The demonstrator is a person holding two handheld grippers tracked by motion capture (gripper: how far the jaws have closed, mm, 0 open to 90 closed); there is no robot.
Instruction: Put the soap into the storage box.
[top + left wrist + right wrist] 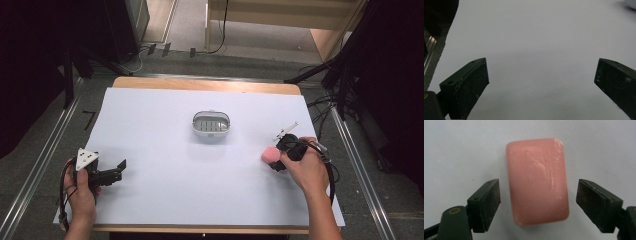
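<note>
A pink bar of soap (269, 155) lies flat on the white table sheet at the right. In the right gripper view the soap (537, 180) sits between my two black jaws, with a gap on each side. My right gripper (276, 159) is open and straddles the soap's near end. A grey-white soap dish (211, 123) with a slotted insert stands near the middle of the sheet. My left gripper (122, 169) is open at the left, over bare sheet, jaws wide apart (541, 80) with nothing between them.
The white sheet (165, 170) covers a wooden table. Metal rails run along both sides on the floor, with cables and dark stands at the right. A corner of the soap dish (631, 3) shows at the top right of the left gripper view.
</note>
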